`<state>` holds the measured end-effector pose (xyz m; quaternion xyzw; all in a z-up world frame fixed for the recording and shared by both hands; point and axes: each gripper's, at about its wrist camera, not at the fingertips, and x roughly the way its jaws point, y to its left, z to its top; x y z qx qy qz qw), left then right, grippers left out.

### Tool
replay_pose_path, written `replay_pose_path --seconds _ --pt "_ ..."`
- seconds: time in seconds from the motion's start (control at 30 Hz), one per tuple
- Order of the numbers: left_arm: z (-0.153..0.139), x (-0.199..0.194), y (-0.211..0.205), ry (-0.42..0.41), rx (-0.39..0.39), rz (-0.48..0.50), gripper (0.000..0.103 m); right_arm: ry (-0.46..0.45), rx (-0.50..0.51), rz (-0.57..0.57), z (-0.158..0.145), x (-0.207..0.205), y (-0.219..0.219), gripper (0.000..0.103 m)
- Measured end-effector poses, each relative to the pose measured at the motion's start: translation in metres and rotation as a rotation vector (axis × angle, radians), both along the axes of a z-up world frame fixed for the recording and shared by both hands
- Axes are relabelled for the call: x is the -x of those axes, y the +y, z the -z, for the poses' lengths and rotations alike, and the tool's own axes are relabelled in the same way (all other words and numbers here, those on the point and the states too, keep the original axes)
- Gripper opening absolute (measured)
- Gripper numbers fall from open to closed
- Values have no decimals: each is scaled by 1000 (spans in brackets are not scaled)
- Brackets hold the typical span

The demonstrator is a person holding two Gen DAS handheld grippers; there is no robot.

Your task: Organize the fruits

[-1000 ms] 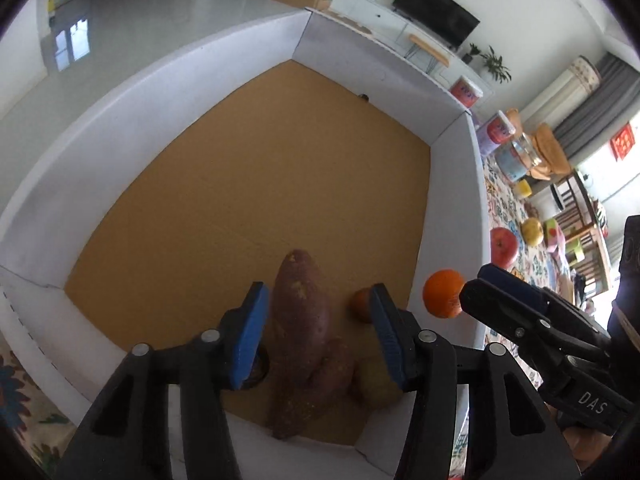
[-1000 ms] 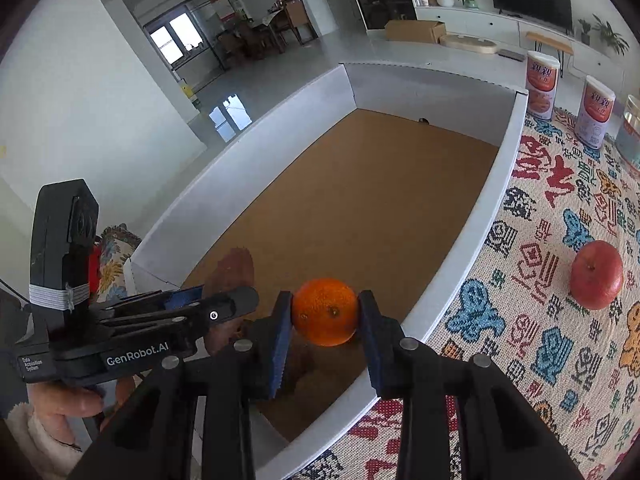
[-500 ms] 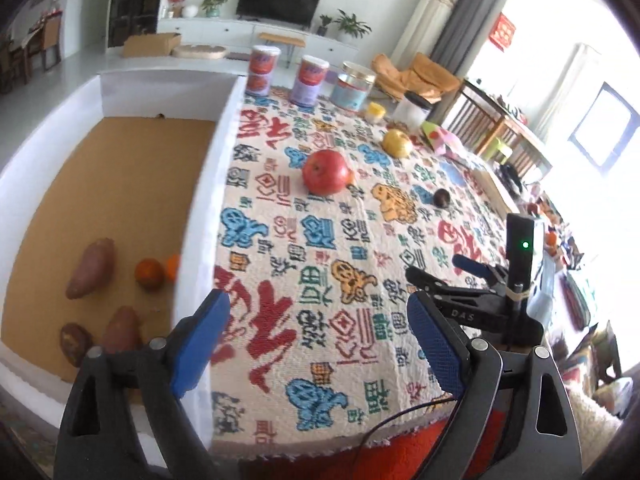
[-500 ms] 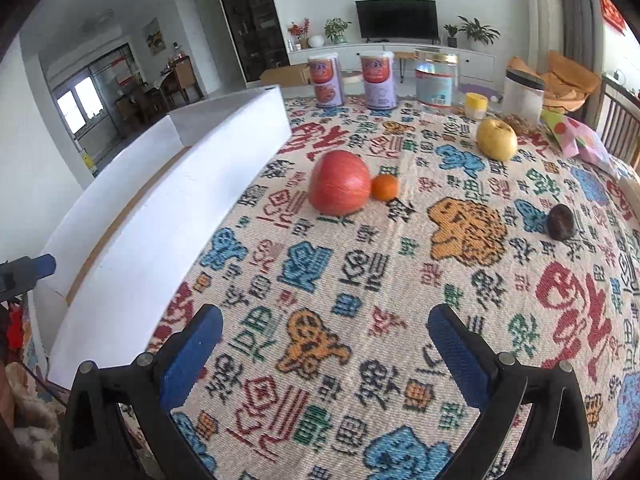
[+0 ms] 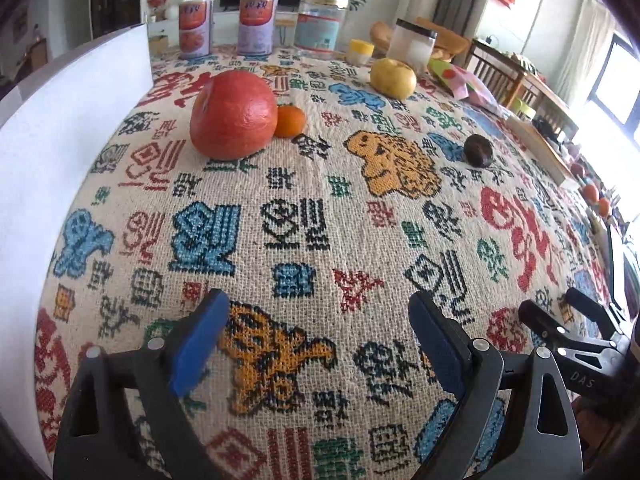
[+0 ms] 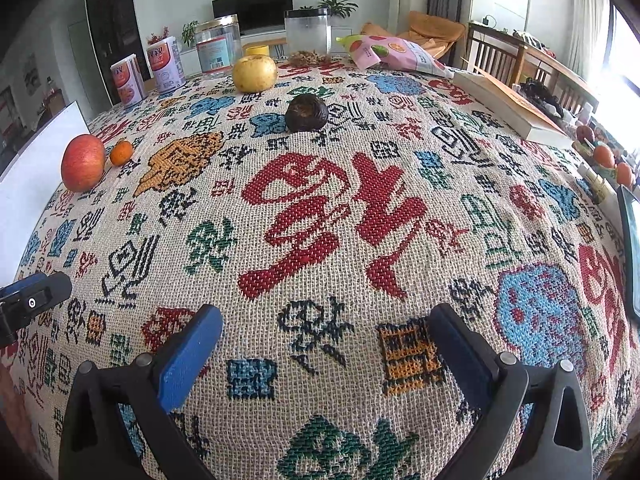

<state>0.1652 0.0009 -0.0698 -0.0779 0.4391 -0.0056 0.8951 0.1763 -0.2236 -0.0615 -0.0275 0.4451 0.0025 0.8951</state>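
On the patterned tablecloth (image 5: 304, 216) lie a large red apple (image 5: 234, 115) with a small orange (image 5: 289, 121) touching its right side, a yellow apple (image 5: 393, 78) farther back, and a dark round fruit (image 5: 478, 150) to the right. My left gripper (image 5: 320, 332) hangs open over the cloth, nothing between its blue pads. My right gripper (image 6: 326, 344) is open and empty too, facing the dark fruit (image 6: 307, 113) and yellow apple (image 6: 255, 73); the red apple (image 6: 83, 162) and orange (image 6: 121, 152) sit far left. Its black fingers (image 5: 568, 328) show at the left wrist view's right edge.
The white box wall (image 5: 60, 120) stands along the left. Two printed tins (image 5: 195, 27), clear jars (image 6: 218, 46), a snack bag (image 6: 394, 54) and a book (image 6: 508, 108) line the table's back and right. More fruit (image 6: 604, 156) lies at the far right edge.
Both grippers swung right, away from the box and over the tablecloth. The right gripper let go of the orange it held; the left opened off the sweet potato. Both came closer to the cloth.
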Motion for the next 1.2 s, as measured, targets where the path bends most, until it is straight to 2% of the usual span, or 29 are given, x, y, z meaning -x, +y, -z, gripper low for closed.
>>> replay_pose_path --seconds 0.07,0.17,1.2 --pt "4 -1 -10 3 -84 20 96 -2 12 -1 0 3 3 102" --pt "6 -5 -14 20 -120 27 98 -3 5 1 -1 5 3 103" --pt "6 -4 -14 19 -113 28 100 -5 -3 9 -3 7 0 103"
